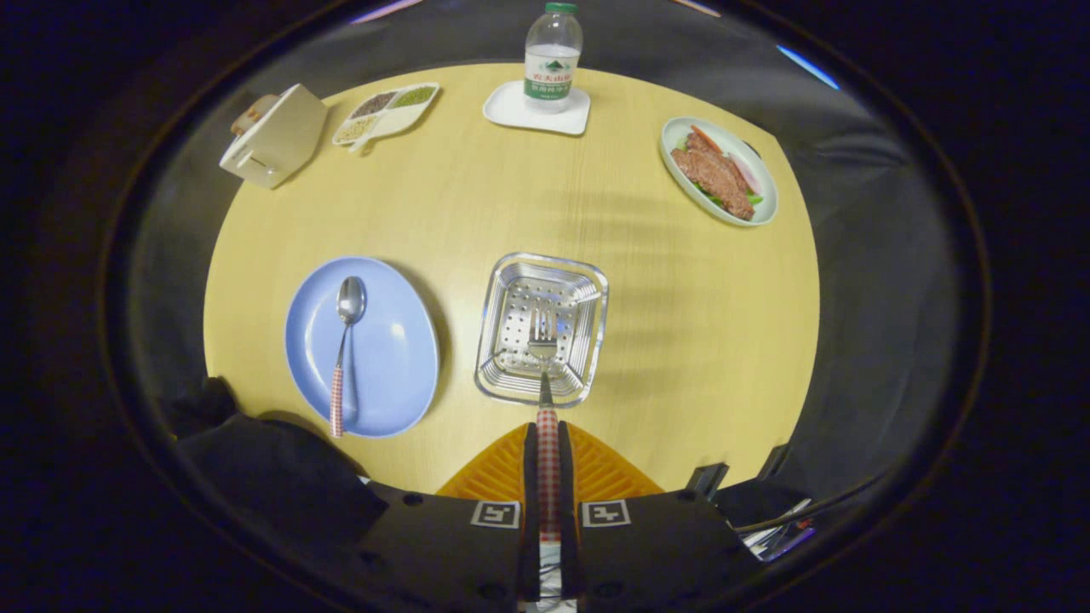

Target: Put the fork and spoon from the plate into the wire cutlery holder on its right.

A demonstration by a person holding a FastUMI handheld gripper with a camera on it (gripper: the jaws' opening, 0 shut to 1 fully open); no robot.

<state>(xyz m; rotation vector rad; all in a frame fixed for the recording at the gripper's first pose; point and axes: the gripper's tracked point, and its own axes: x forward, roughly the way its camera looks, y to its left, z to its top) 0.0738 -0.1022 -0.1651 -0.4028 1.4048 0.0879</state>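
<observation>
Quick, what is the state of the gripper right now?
Gripper: closed on the fork by its checked handle, with the tines over the wire cutlery holder.

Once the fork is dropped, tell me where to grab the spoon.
Take the spoon by its checked handle, which lies flat pointing toward the tool. Come from above, fingers straddling it near the blue plate's near rim. Right now the tool is shut on the fork.

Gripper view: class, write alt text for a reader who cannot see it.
The gripper is shut on the fork, holding it over the wire cutlery holder. The spoon lies on the blue plate beside the holder, on a round wooden table.
</observation>
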